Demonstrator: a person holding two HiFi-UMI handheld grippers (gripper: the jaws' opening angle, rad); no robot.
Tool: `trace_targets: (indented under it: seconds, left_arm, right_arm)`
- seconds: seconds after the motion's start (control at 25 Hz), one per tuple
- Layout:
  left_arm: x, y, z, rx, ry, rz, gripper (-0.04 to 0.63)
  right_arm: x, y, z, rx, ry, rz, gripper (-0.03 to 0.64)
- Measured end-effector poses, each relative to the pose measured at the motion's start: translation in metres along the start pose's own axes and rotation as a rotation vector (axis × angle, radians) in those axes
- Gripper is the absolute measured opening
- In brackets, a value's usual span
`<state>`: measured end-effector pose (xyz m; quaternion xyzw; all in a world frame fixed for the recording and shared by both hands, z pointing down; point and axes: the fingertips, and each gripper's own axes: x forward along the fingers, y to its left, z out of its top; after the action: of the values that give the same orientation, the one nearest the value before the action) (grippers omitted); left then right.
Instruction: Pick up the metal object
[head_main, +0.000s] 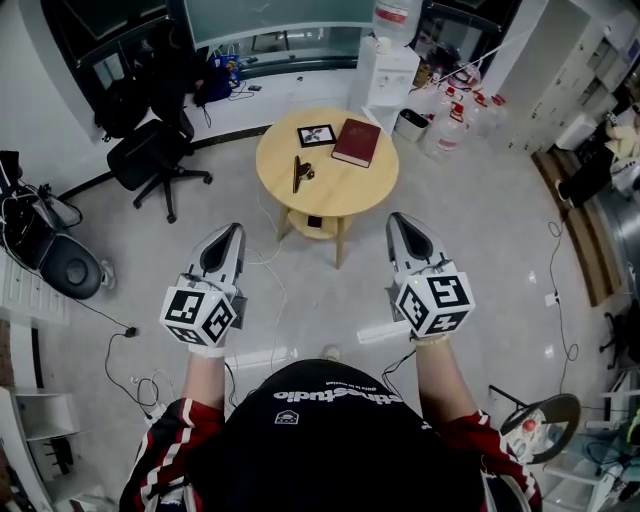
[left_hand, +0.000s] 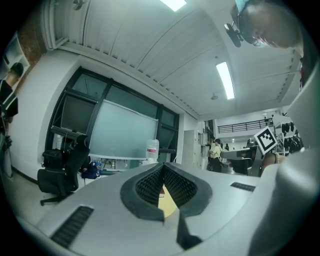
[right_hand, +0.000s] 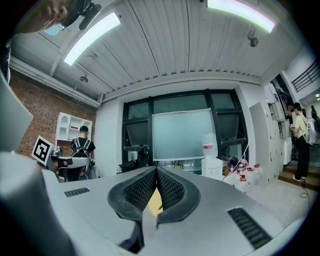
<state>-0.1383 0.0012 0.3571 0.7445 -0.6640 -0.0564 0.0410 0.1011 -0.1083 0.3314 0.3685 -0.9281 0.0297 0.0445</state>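
The left gripper (head_main: 230, 238) and right gripper (head_main: 402, 226) are held level, jaws clenched on nothing (best opened before arrival). Well ahead, the metal object (head_main: 300, 172) lies on the round table (head_main: 345, 192); a low, square approach is advised.

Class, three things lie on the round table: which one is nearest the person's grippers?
The dark metal object, left of centre on the round table. The red book and the black-framed picture both lie farther back, near the far edge.
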Motion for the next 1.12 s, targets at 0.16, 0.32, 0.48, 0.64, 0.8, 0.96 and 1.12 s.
trace_targets:
  seconds: [0.16, 0.32, 0.48, 0.64, 0.8, 0.96, 1.12]
  left_arm:
    - [0.028, -0.008, -0.002, 0.011, 0.007, 0.001, 0.017]
    - [0.055, -0.017, -0.001, 0.025, 0.014, 0.006, 0.017]
    - [0.076, -0.021, -0.001, 0.041, 0.018, 0.015, 0.017]
    - [0.093, -0.028, -0.004, 0.053, 0.022, 0.02, 0.017]
    - [0.106, -0.036, -0.012, 0.044, 0.05, 0.022, 0.017]
    - [0.117, -0.031, -0.019, 0.064, 0.073, 0.027, 0.017]
    - [0.13, -0.019, -0.019, 0.064, 0.07, 0.014, 0.017]
  right_arm:
    - [0.013, -0.024, -0.001, 0.012, 0.0, 0.014, 0.029]
    - [0.025, -0.047, 0.002, 0.021, -0.007, 0.028, 0.029]
    - [0.036, -0.064, 0.002, 0.029, -0.014, 0.049, 0.029]
    - [0.045, -0.081, -0.002, 0.04, -0.019, 0.064, 0.029]
    - [0.05, -0.092, -0.004, 0.058, -0.017, 0.078, 0.029]
    - [0.061, -0.097, -0.005, 0.065, -0.016, 0.079, 0.029]
    - [0.077, -0.1, -0.009, 0.066, 0.0, 0.069, 0.029]
